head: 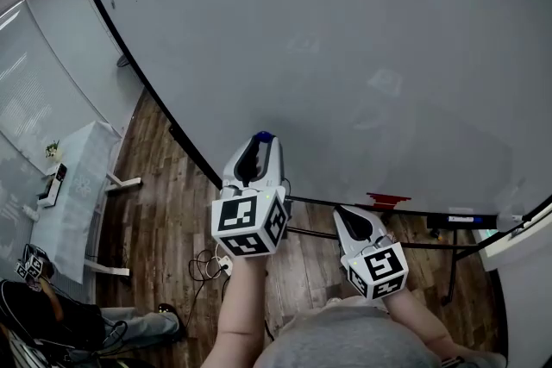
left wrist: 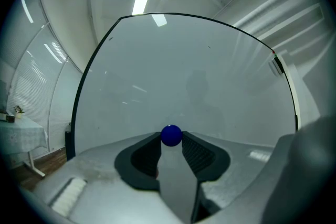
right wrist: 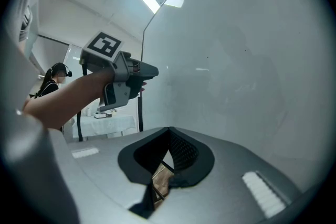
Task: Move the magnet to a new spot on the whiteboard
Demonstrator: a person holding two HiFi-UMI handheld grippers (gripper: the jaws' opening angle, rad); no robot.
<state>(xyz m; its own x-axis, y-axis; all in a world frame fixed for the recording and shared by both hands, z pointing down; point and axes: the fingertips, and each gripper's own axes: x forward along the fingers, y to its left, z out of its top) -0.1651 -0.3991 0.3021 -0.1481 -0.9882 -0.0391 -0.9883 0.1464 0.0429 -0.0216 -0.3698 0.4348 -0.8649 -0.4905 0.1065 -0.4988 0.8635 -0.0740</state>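
A small round blue magnet (left wrist: 171, 135) sits pinched between the tips of my left gripper (left wrist: 171, 139), which is shut on it. In the head view the magnet (head: 263, 135) shows at the tip of the left gripper (head: 261, 144), held up before the lower part of the big whiteboard (head: 345, 56). Whether it touches the board I cannot tell. My right gripper (head: 341, 209) hangs lower and to the right, by the board's bottom edge. Its jaws (right wrist: 169, 131) are shut with nothing between them. The right gripper view also catches the left gripper (right wrist: 118, 78) from the side.
A red object (head: 387, 200) and a dark block with a blue label (head: 461, 221) lie on the tray under the board. A white table (head: 73, 185) stands at the left on the wood floor, with a person (head: 52, 306) near it and cables (head: 207, 265) below.
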